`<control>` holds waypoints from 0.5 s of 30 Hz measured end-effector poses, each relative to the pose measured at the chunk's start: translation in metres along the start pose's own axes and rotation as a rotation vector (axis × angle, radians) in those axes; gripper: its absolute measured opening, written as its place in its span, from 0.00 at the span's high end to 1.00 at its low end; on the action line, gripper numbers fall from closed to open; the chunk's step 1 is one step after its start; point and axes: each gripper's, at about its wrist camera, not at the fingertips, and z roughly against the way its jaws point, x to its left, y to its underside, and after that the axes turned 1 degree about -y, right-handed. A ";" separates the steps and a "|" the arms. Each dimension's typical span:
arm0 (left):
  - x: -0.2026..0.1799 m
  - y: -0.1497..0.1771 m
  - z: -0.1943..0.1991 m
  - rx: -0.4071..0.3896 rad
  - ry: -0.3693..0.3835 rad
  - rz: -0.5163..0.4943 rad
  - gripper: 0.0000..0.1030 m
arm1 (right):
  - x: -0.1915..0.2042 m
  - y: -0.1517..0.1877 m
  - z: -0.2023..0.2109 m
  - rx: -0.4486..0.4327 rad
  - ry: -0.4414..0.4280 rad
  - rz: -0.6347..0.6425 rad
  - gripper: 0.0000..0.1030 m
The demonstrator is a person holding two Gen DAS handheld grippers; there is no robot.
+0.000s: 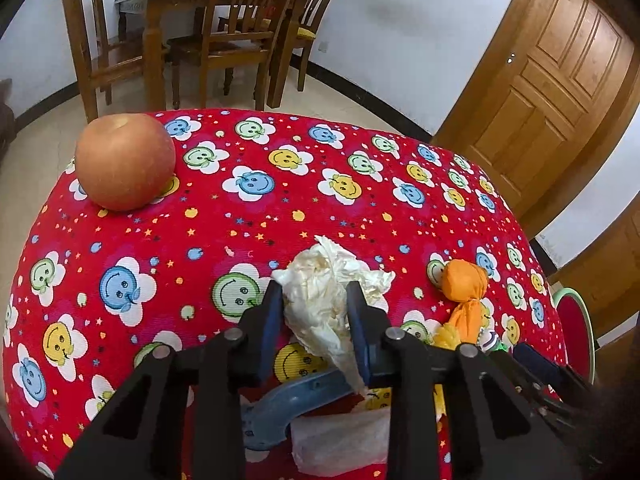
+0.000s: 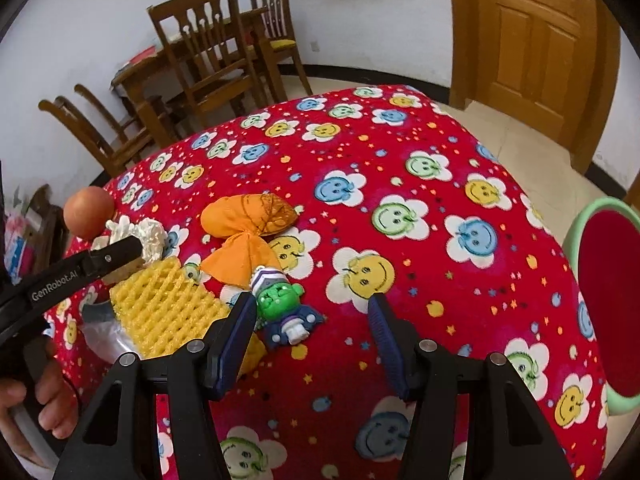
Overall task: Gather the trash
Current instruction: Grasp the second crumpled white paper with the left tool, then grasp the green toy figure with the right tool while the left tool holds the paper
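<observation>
Our left gripper (image 1: 314,300) pinches the crumpled tissue (image 1: 328,280) between its fingers above the red smiley tablecloth (image 2: 400,240), while our right gripper (image 2: 312,320) hangs wide open with nothing in it, the green toy (image 2: 286,308) just beside its left finger. Nearby we see yellow foam netting (image 2: 164,308) and an orange wrapper (image 2: 244,232) (knotted in the middle); farther off an apple (image 1: 125,162) sits at the cloth's edge, with wooden chairs (image 1: 224,36) and a door (image 2: 532,40) beyond.

On the worktop (image 2: 420,240) the apple (image 1: 125,162) sits at the far left corner; the crumpled tissue (image 1: 328,280) lies nearer (mid-worktop), the cloth bundle (image 2: 248,220) right of it, the toy figure (image 2: 286,308) just before that bundle.
</observation>
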 end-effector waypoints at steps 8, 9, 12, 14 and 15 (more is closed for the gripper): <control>0.003 0.001 0.000 0.000 0.003 0.008 0.69 | 0.015 0.003 -0.006 -0.006 0.029 0.078 0.57; 0.003 0.001 0.000 0.000 0.003 0.008 0.69 | 0.017 0.004 -0.007 -0.008 0.032 0.092 0.64; 0.003 0.001 0.000 0.000 0.004 0.008 0.69 | 0.018 0.004 -0.006 -0.007 0.019 0.100 0.74; 0.003 0.001 0.000 0.000 0.004 0.008 0.69 | 0.015 0.004 -0.005 -0.006 0.006 0.089 0.74; 0.003 0.001 0.000 0.000 0.004 0.008 0.69 | 0.014 0.004 -0.004 -0.006 0.000 0.081 0.76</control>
